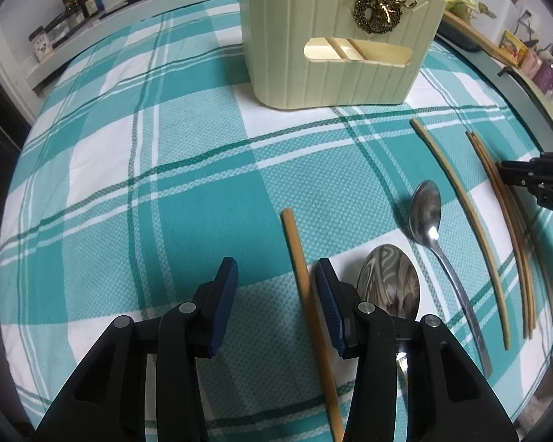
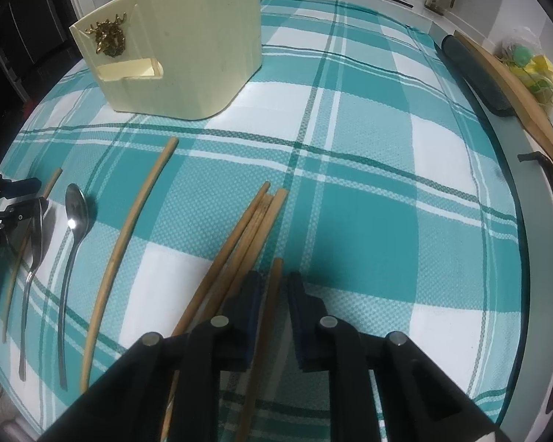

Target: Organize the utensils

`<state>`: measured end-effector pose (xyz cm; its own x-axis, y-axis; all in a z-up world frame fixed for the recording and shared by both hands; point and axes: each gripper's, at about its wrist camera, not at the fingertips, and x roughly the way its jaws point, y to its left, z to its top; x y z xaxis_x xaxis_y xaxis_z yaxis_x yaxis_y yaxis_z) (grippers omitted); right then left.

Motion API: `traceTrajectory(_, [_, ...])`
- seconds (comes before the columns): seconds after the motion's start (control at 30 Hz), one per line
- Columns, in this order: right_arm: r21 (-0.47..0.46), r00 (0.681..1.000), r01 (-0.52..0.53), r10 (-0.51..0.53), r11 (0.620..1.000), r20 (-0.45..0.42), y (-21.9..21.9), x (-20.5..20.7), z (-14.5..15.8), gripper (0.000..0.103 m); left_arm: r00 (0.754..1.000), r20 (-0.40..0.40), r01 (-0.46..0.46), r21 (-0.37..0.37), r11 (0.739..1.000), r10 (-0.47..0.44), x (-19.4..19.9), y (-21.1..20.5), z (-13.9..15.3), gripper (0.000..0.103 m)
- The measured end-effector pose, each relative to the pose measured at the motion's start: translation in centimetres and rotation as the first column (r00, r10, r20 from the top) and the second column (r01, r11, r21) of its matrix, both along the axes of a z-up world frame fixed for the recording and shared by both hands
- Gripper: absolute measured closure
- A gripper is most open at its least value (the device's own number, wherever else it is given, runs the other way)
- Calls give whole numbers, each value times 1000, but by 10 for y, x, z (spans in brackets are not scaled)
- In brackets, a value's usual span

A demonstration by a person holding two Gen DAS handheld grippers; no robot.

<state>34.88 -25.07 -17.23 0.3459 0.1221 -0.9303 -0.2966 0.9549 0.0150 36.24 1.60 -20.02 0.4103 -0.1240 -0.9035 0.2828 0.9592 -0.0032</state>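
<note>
Sorting barely begun: holder (image 1: 335,37) contains a few chopsticks only.
Left gripper (image 1: 276,287) half-open astride one chopstick (image 1: 306,294); right gripper (image 2: 274,294) narrow around another (image 2: 272,294), unclamped. Spoons (image 1: 425,213) outside the fingers.

Teal-and-white plaid tablecloth (image 1: 166,169), crossed by thin dark-green lines. On it, a pale cream ribbed utensil holder (image 1: 335,44) wearing a gold deer-head emblem (image 1: 378,9). Chopsticks (image 2: 254,221) show a tan, light-wood colour. The spoons (image 1: 425,213) are shiny silver steel. Both grippers, left gripper (image 1: 276,294) and right gripper (image 2: 276,309), are black with dark-blue pads.
</note>
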Motion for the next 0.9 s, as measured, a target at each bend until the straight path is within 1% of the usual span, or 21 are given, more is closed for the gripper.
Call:
traceTrajectory(0.03, [-2, 1000, -2, 2, 1000, 5, 1, -1, 0, 89, 1000, 3, 2, 4, 1000, -2, 1, -1, 0, 58])
traceTrajectory(0.07, [-2, 1000, -2, 2, 1000, 10, 1, -1, 0, 90, 1000, 7, 4, 5, 1000, -4, 2, -2, 0, 62])
traceTrajectory(0.13, [-1, 1000, 2, -2, 1000, 16, -1, -1, -1, 93, 1000, 13, 12, 4, 1000, -12, 3, -6, 1, 75])
traceTrajectory(0.17, [1, 1000, 5, -5, 1000, 20, -2, -1, -1, 94, 1000, 16, 17, 6, 1000, -17, 4, -7, 1, 87])
traceTrajectory(0.2, [8, 1000, 9, -9, 1000, 24, -3, -1, -1, 95, 1000, 16, 20, 6, 1000, -20, 4, -9, 1, 94])
traceTrajectory(0.3, [28, 999, 25, -26, 999, 33, -7, -2, -1, 96, 1000, 27, 13, 10, 1000, -13, 4, -10, 2, 98])
traceTrajectory(0.37, [61, 998, 39, -42, 997, 39, -11, -2, 2, 97, 999, 36, -5, 7, 1000, 5, 2, -7, 5, 98])
traceTrajectory(0.43, [101, 996, 60, -67, 993, 58, -17, -4, 9, 97, 998, 61, -26, -7, 1000, 27, -2, -2, 13, 98])
traceTrajectory(0.5, [141, 992, 77, -90, 987, 84, -24, -8, 22, 97, 994, 95, -52, -32, 998, 55, -8, 5, 29, 98])
traceTrajectory(0.67, [228, 976, 79, -122, 970, 180, -34, -28, 74, 97, 975, 200, -78, -107, 991, 98, -36, 22, 80, 98])
traceTrajectory(0.83, [282, 949, 28, -114, 959, 294, -33, -63, 130, 97, 945, 307, -61, -183, 981, 116, -76, 36, 132, 98])
traceTrajectory(0.9, [295, 934, 7, -111, 955, 339, -31, -80, 149, 97, 932, 341, -55, -206, 977, 124, -90, 41, 147, 98])
